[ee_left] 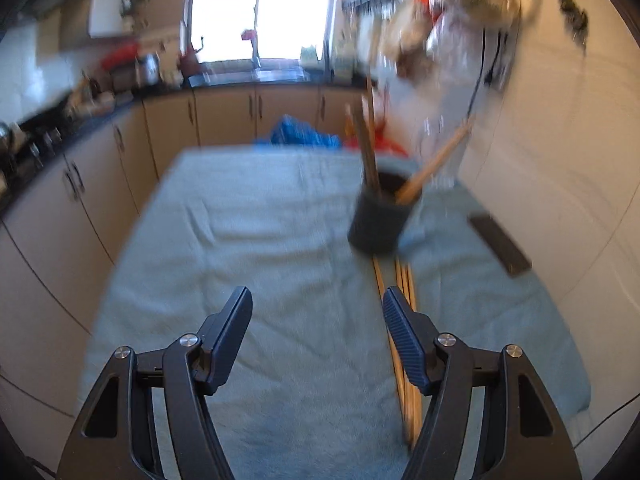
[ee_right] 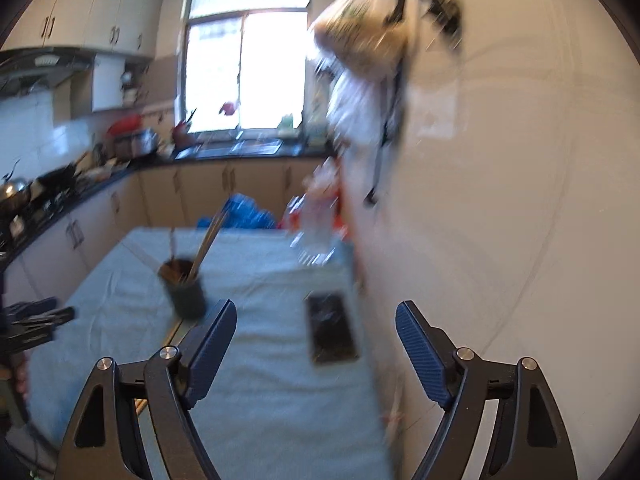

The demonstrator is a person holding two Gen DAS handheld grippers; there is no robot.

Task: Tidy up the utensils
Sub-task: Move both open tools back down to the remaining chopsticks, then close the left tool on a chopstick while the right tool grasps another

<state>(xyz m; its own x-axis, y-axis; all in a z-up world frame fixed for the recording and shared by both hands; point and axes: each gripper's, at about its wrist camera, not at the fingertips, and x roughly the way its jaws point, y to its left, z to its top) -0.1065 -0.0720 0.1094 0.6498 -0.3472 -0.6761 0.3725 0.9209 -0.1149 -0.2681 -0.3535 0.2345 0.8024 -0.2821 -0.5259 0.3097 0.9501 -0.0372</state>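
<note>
A dark round holder (ee_left: 378, 222) stands on the light blue cloth (ee_left: 260, 240) with several wooden chopsticks (ee_left: 434, 166) sticking out of it. More wooden chopsticks (ee_left: 402, 344) lie flat on the cloth in front of the holder, running under my left gripper's right finger. My left gripper (ee_left: 318, 300) is open and empty above the cloth. My right gripper (ee_right: 316, 314) is open and empty, to the right of the holder (ee_right: 185, 288). The left gripper (ee_right: 36, 320) shows at the right wrist view's left edge.
A dark flat phone-like slab (ee_right: 331, 330) lies on the cloth near the white wall (ee_right: 500, 200); it also shows in the left wrist view (ee_left: 500, 246). A clear bottle (ee_right: 316, 226) and a blue bag (ee_right: 246, 210) sit at the table's far end. Kitchen counters (ee_right: 60, 204) run along the left.
</note>
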